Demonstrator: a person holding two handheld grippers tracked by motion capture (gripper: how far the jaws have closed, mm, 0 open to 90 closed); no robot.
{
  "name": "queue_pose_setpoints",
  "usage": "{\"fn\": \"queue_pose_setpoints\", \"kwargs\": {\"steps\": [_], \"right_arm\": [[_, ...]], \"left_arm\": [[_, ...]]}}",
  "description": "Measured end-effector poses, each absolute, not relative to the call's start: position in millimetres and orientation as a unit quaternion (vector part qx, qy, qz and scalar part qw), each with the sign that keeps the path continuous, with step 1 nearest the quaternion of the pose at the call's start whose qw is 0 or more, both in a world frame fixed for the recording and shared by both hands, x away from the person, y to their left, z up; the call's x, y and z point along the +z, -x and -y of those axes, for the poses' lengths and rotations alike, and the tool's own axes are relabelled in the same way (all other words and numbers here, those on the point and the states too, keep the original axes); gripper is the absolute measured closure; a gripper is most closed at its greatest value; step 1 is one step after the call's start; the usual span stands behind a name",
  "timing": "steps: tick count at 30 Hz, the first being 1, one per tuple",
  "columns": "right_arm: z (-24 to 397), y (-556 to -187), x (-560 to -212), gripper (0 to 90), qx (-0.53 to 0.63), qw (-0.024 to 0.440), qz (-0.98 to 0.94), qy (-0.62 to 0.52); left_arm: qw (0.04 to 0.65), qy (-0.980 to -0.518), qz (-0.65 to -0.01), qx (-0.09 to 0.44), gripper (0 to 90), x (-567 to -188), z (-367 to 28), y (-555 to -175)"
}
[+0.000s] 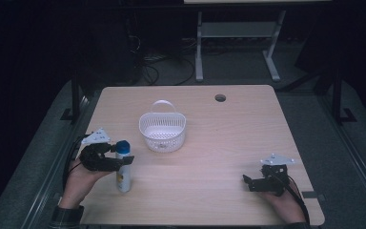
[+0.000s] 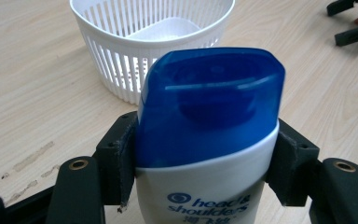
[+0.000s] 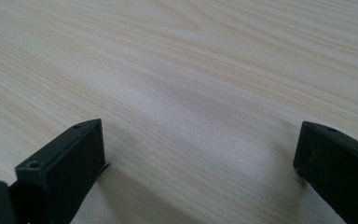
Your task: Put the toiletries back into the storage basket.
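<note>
Pale wood-grain laminate covers the desk (image 1: 228, 143), a flat rectangle with rounded corners and a small round hole near its far edge. At the middle of the desk stands a white plastic basket (image 1: 162, 130), oval, with thin vertical slats for walls and a looped handle at its far side; it serves as the landmark here. Nearer the person and to the left of the basket, the shampoo bottle (image 1: 123, 167) stands upright, its long axis vertical and its cap on top. The bottle is smooth white plastic with a glossy blue flip cap, rounded at the shoulders and flattened front to back, and blue lettering runs across its body. The left gripper (image 2: 205, 163) comes in level from the side away from the basket, and its two black fingers (image 2: 116, 158) press on opposite sides of the bottle just below the cap, so they stand fairly wide yet firmly closed on it. Well to the right of the basket and nearer the person, the right gripper (image 3: 200, 172) rests low over bare wood, its matte black fingers (image 3: 65, 168) spread wide apart with nothing between them.
</note>
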State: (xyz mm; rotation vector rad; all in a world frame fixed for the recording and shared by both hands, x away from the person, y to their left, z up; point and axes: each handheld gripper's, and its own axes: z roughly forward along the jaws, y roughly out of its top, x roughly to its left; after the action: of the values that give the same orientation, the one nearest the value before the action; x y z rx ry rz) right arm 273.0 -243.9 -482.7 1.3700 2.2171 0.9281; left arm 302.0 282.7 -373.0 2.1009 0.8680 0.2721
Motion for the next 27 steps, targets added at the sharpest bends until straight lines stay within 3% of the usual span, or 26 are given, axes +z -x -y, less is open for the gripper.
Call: {"fn": "queue_pose_setpoints", "kwargs": {"steps": [9,27], "right_arm": [[244,-273,-483,1.2,0.330,0.186,-0.787,-0.487],[244,-273,-483,1.3,0.330,0.186,-0.787,-0.487]], "left_arm": [[0.439,-0.827,-0.332,0.113,35.2,-368,-286,-300],[0.478,-0.800,-0.320,0.173,35.2,-353,-281,-307]]}}
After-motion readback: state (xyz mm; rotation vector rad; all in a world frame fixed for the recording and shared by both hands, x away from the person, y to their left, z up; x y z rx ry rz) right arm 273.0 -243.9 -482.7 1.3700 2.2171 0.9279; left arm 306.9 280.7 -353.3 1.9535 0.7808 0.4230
